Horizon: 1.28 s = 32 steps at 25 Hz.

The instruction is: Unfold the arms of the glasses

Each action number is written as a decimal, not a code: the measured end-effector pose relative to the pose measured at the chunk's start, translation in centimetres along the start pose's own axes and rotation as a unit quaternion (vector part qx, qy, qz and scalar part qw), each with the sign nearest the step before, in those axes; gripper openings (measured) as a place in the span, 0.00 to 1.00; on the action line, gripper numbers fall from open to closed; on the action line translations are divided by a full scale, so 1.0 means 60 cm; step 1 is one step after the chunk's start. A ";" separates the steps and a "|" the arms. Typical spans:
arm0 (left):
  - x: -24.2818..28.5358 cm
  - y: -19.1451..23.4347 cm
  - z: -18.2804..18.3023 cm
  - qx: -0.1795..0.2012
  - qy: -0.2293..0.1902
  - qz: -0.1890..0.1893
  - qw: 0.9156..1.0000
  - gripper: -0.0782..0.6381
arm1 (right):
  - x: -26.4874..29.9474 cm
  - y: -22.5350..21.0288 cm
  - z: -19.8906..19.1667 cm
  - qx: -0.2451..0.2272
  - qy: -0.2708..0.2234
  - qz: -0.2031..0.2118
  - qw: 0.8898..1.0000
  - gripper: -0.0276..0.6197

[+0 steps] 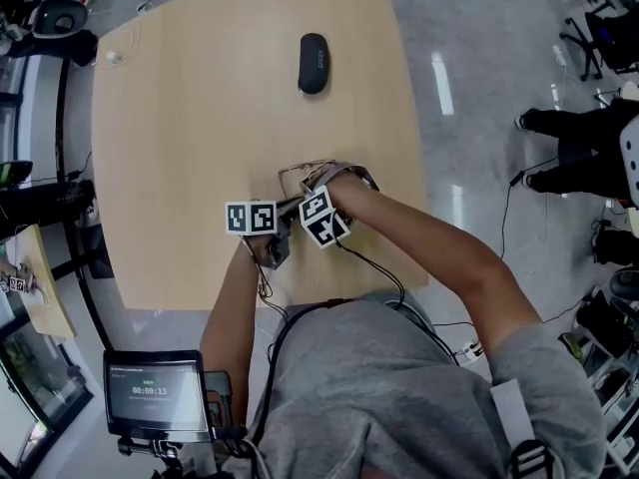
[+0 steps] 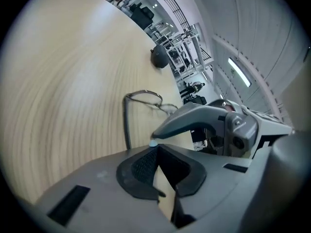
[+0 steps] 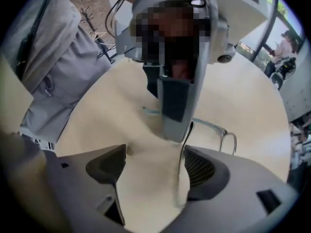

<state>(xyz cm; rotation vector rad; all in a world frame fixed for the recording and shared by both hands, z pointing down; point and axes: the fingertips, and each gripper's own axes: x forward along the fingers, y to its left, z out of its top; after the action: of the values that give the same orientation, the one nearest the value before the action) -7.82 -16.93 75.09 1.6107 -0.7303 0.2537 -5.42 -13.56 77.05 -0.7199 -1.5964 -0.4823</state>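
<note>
Mid-unfold: my left gripper (image 2: pixel 154 152) pinched the glasses (image 2: pixel 127 123) by 1 arm; my right gripper (image 3: pixel 155 164) gaped, empty. Next, I judged: swing it outward.

Black oval case (image 1: pixel 313 63) on the wooden table (image 1: pixel 180 168), timer screen (image 1: pixel 157 392) off its near left corner.

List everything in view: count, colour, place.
table: one, light wood, centre.
glasses: one pair, thin dark frame, on the table at the grippers.
glasses case: one, black, far side of the table, apart from the glasses.
screen: one, dark, showing a timer, lower left beside the table.
bystander: one, dark trousers, on the floor at right.
left gripper: one, grey, jaws closed, seemingly on one glasses arm's pale tip.
right gripper: one, grey, jaws apart, the other arm between them, beside one pad.
</note>
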 end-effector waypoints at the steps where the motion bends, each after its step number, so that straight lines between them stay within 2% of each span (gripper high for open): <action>1: 0.000 0.000 0.000 -0.007 -0.003 -0.003 1.000 0.12 | 0.000 0.012 -0.007 -0.011 0.004 0.009 1.000 0.63; 4: -0.003 0.001 0.004 -0.030 -0.021 -0.014 0.999 0.12 | -0.004 0.043 -0.026 -0.042 0.021 0.031 0.998 0.63; 9: -0.018 0.008 0.008 -0.060 -0.043 -0.021 0.997 0.12 | -0.006 0.055 -0.041 -0.082 0.022 0.024 0.996 0.63; 12: -0.041 0.019 0.008 -0.052 -0.046 -0.014 0.997 0.12 | -0.002 0.057 -0.045 -0.094 0.036 0.026 0.995 0.63; 16: -0.046 0.044 -0.009 -0.033 -0.012 0.015 0.999 0.12 | -0.005 0.045 -0.028 -0.080 0.054 0.014 0.995 0.63; 19: -0.040 0.043 -0.004 -0.035 -0.017 0.018 0.999 0.12 | 0.002 0.041 -0.003 -0.071 0.061 0.003 0.996 0.63; 22: -0.031 0.041 0.003 -0.032 -0.020 0.029 0.999 0.12 | 0.009 0.059 0.007 -0.090 0.068 0.003 0.994 0.63; 28: -0.025 0.042 0.012 -0.032 -0.029 0.045 0.998 0.12 | 0.015 0.103 -0.001 -0.184 0.112 -0.005 0.977 0.63; 32: -0.020 0.046 0.018 -0.036 -0.037 0.057 0.997 0.12 | 0.017 0.130 -0.021 -0.251 0.139 0.005 0.958 0.63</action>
<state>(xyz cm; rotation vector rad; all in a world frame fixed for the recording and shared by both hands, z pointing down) -10.66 -17.63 76.44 1.5186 -0.8810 0.2478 0.84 -8.64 77.49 -0.9895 -1.2109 -0.9593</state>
